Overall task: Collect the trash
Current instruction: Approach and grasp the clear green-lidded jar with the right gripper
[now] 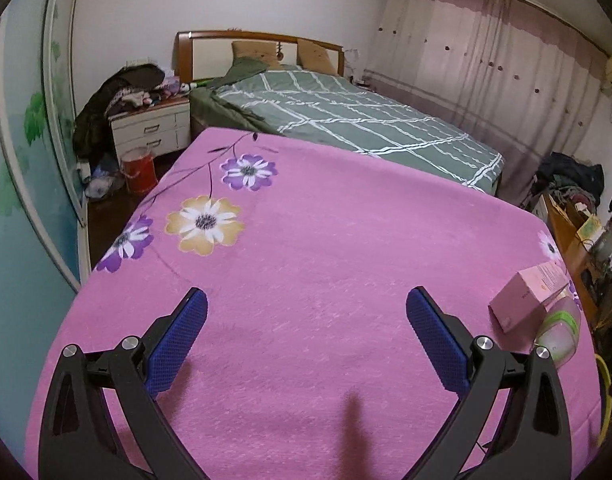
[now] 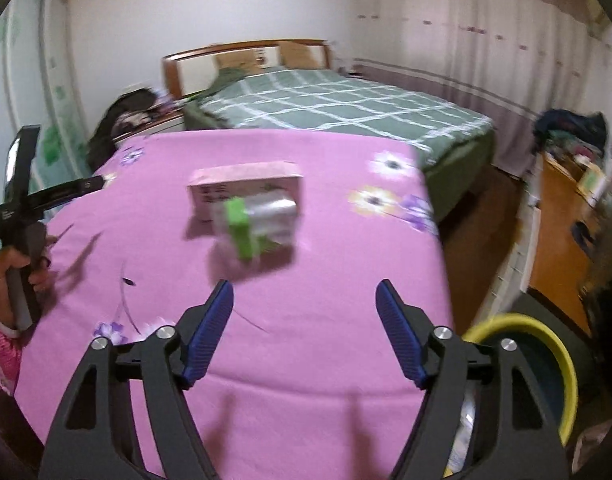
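Note:
A pink box (image 2: 246, 184) lies on the pink flowered blanket (image 2: 306, 320), with a green and clear plastic wrapper (image 2: 258, 220) against its near side. Both also show at the right edge of the left wrist view: the box (image 1: 526, 296) and the wrapper (image 1: 558, 328). My right gripper (image 2: 304, 304) is open and empty, a short way in front of the wrapper. My left gripper (image 1: 306, 312) is open and empty over bare blanket (image 1: 306, 240), well left of the box. A bin with a yellow rim (image 2: 546, 344) stands on the floor at the blanket's right edge.
A bed with a green checked cover (image 1: 346, 120) lies beyond the blanket. A white nightstand (image 1: 150, 128) piled with clothes and a red bucket (image 1: 140, 168) stand at the far left. A wooden cabinet (image 2: 562, 220) with clutter is at the right. Curtains cover the right wall.

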Demonstrator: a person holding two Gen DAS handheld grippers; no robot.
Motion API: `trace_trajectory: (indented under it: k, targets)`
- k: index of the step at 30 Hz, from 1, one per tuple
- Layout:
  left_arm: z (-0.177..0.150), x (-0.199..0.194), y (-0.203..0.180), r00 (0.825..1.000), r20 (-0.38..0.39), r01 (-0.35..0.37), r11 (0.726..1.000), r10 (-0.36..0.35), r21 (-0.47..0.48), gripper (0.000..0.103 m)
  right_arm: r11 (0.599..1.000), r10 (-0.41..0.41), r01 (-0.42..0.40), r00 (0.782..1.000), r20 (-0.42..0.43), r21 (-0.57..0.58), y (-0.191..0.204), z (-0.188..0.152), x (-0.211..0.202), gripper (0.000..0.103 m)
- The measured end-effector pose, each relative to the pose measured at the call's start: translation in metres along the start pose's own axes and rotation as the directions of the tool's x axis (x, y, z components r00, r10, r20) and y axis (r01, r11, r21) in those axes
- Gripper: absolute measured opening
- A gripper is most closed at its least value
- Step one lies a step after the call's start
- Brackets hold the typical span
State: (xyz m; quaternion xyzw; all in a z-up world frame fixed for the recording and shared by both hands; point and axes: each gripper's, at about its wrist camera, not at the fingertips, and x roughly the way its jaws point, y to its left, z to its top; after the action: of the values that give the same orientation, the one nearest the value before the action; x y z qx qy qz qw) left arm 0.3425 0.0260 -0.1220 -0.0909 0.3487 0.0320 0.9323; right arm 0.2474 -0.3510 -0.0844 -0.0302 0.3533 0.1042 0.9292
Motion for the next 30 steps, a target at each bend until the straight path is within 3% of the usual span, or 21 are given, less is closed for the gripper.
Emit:
trace_trajectory:
  k: [7,10,21,22,24,30]
  targets:
    - [-0.001,0.002,0.003,1.000,-0.018,0.016,0.999,-0.016,-0.029,0.098,0.994,0.079,-0.082,0.996,-0.041,-0.066,0.012,0.031,0.042,0.086]
    - [-0.002,0.002,0.001,1.000,-0.020,0.018,0.999,-0.019,-0.027,0.098,0.994,0.071,-0.076,0.996,-0.059,-0.077,0.012,0.038,0.059,0.091]
    - [-0.002,0.005,0.000,0.999,-0.031,0.025,0.999,-0.026,-0.034,0.098,0.991,0.101,-0.111,0.984,-0.145,-0.068,0.019,0.046,0.108,0.091]
    - [-0.002,0.006,0.000,0.999,-0.032,0.026,0.999,-0.027,-0.035,0.098,0.991,0.103,-0.114,0.984,-0.143,-0.066,0.018,0.046,0.109,0.089]
    - [-0.002,0.007,0.000,0.999,-0.034,0.026,0.999,-0.027,-0.035,0.098,0.990,0.123,-0.132,0.981,-0.150,-0.056,0.016,0.045,0.110,0.071]
    - [-0.002,0.007,-0.001,0.999,-0.035,0.026,0.999,-0.028,-0.036,0.098,0.988,0.149,-0.154,0.978,-0.143,-0.026,0.013,0.038,0.100,0.071]
